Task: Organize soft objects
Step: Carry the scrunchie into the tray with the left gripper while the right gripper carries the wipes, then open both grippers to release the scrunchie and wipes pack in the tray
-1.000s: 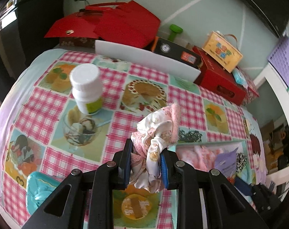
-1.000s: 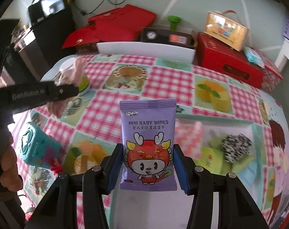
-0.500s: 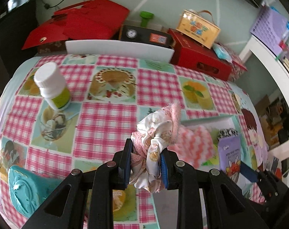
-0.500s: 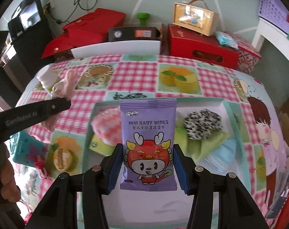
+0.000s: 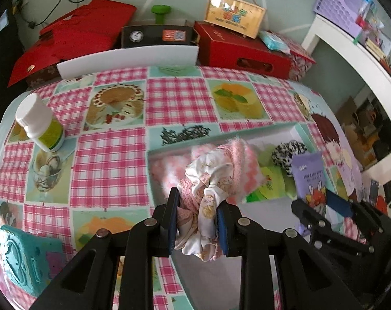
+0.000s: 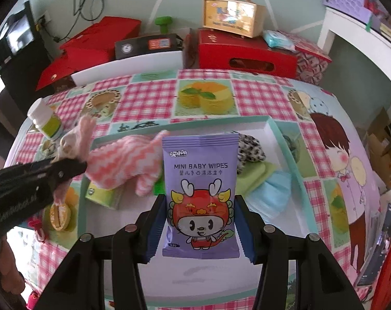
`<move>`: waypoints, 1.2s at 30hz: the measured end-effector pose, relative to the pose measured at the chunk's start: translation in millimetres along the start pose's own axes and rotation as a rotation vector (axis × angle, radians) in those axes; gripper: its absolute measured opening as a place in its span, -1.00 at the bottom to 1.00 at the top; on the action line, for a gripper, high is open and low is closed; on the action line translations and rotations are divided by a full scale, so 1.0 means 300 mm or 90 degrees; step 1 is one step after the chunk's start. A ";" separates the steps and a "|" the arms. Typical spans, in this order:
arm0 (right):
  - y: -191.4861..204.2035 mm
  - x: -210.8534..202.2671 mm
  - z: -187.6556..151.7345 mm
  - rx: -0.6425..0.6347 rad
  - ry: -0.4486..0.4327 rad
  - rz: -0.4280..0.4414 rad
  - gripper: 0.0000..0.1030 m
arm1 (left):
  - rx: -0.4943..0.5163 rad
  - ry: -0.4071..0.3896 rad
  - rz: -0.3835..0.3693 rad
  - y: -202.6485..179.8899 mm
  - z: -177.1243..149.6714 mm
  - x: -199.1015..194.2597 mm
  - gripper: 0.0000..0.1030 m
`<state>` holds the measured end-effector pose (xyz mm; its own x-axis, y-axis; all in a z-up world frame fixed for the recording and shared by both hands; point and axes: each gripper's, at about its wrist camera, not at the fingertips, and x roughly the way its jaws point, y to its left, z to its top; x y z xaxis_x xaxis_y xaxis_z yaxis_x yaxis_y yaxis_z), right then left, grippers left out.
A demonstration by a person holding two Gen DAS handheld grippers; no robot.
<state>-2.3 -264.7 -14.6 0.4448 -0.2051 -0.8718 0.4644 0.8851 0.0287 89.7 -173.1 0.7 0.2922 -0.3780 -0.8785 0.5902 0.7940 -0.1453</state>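
Left gripper (image 5: 197, 222): jaws clamped on a bundle of scrunchies (image 5: 211, 180), cream floral and fuzzy pink; held above the left end of the tray (image 5: 221, 135), over a pink-and-white zigzag cloth (image 6: 123, 162) lying inside; seen from the right wrist view as a black arm entering at the left edge.

Right gripper (image 6: 198, 230): jaws closed on the 2 side edges of a purple pack of baby wipes (image 6: 200, 193), upright, label facing the camera; held over the near middle of the tray.

Tray, white with mint rim: contains the zigzag cloth, a black-and-white spotted scrunchie (image 6: 249, 149), a green folded cloth (image 6: 257, 178), a blue cloth (image 6: 273, 191), a green packet (image 6: 102, 193).

Tablecloth (image 5: 112, 155), pink check with dessert prints: 1 white pill bottle (image 5: 39, 124) standing well left of the tray; 1 teal object (image 5: 22, 258) at the near left corner.
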 end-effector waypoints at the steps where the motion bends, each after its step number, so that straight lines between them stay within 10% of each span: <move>1: -0.012 0.003 -0.002 0.006 0.003 -0.005 0.05 | 0.007 0.002 0.000 -0.012 -0.003 0.003 -0.48; 36: -0.085 0.129 -0.043 0.028 0.075 -0.030 0.22 | 0.081 0.118 -0.001 -0.145 -0.083 0.161 -0.19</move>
<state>-6.9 -289.8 -55.3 0.3292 -0.1936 -0.9242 0.5174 0.8558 0.0050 59.4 -213.9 -46.7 0.1553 -0.2754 -0.9487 0.6837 0.7231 -0.0980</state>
